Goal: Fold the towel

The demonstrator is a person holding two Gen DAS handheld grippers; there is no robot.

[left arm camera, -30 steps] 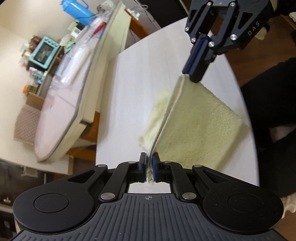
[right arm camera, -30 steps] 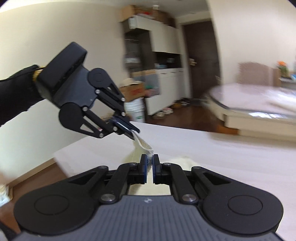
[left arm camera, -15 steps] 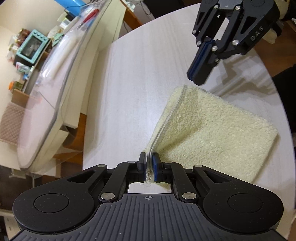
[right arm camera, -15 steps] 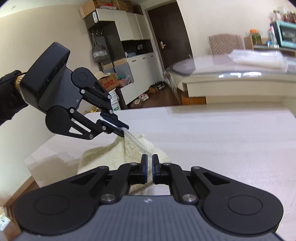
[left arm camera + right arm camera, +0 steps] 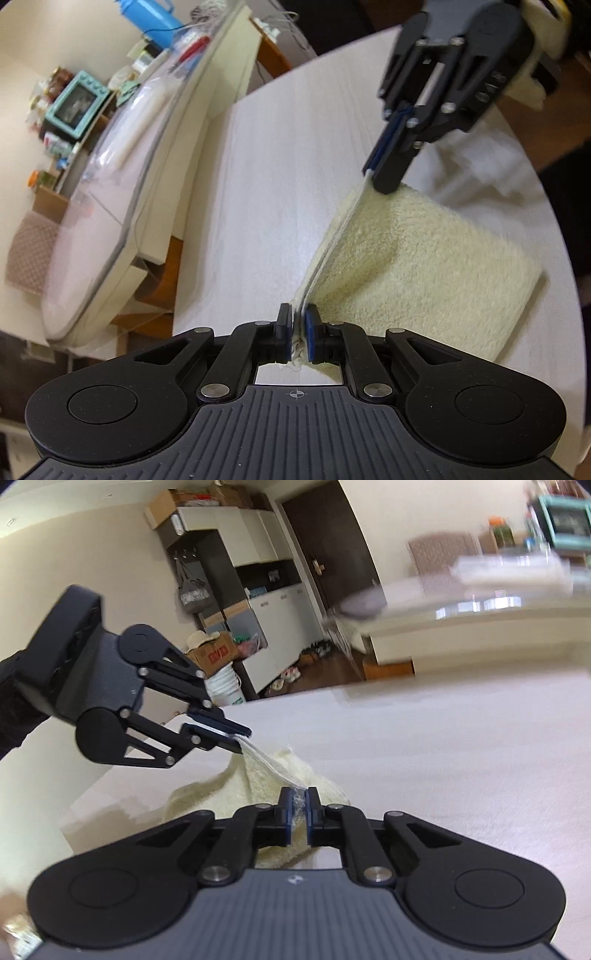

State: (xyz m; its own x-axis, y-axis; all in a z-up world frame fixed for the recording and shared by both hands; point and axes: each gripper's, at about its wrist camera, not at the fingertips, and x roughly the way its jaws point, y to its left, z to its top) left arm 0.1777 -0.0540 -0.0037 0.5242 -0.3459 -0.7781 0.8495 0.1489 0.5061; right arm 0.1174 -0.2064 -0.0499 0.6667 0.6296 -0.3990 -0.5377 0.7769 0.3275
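Left wrist view: the black two-finger left gripper is closed on the near corner of a pale yellow terry-cloth towel, with thin layered hem edges pinched between its blue-padded fingers. The towel lies folded on a white wood-grain table, its thick body spreading to the right of the gripped edge. That edge is lifted and runs taut from the left gripper to the black right gripper, which is clamped on the far corner of the same edge. Beyond the table, at the left, stand a glass-topped oval table and a teal toy-like oven among small jars.

Right wrist view: the right gripper holds the towel's hem between nearly closed fingers. The left gripper, carried by a black-sleeved arm, grips the other end of the hem, which stretches as a narrow whitish band between the two tools. The rest of the towel rests rumpled on the table below and to the left. White cabinets and a dark door fill the background; the upper right is blurred.
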